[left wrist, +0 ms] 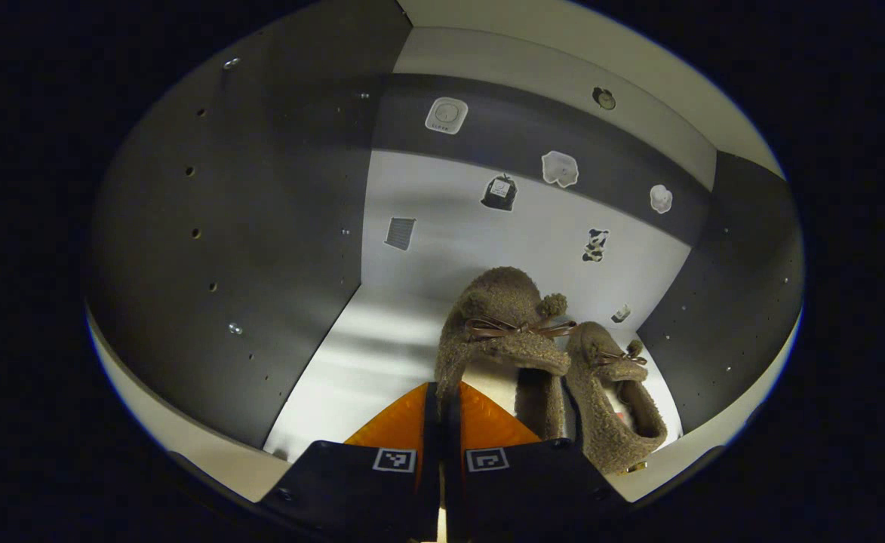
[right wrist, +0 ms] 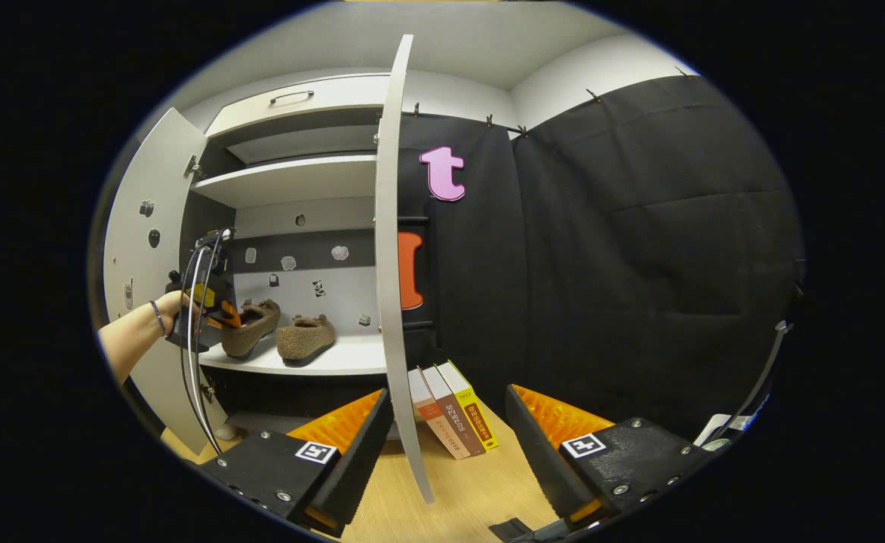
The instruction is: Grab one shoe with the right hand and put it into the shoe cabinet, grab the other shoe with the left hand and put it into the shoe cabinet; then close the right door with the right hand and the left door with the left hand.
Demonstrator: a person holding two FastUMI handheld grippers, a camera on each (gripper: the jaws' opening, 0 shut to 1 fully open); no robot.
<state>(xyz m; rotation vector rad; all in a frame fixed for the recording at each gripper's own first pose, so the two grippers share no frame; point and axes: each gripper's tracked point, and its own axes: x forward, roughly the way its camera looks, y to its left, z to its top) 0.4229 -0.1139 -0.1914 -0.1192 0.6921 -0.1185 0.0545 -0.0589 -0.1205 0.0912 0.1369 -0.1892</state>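
Note:
Two brown fuzzy shoes with bows are inside the shoe cabinet. In the left gripper view the nearer shoe (left wrist: 502,317) lies straight ahead, and my left gripper (left wrist: 442,407) is shut on its heel rim. The other shoe (left wrist: 616,400) sits just to its right, by the shelf's front edge. The right gripper view shows both shoes, one (right wrist: 250,328) and the other (right wrist: 306,335), on the white shelf (right wrist: 336,360), with a hand holding the left gripper (right wrist: 212,313) at the first shoe. My right gripper (right wrist: 448,392) is open and holds nothing, outside the cabinet. The right door (right wrist: 388,264) stands open, edge-on, between its fingers.
The left door (right wrist: 140,256) is swung wide open. Stickers dot the cabinet's back wall (left wrist: 487,219), and dark side panels (left wrist: 246,226) close in the compartment. Three books (right wrist: 450,407) lean at the foot of the black cloth wall, on a wooden surface (right wrist: 472,490).

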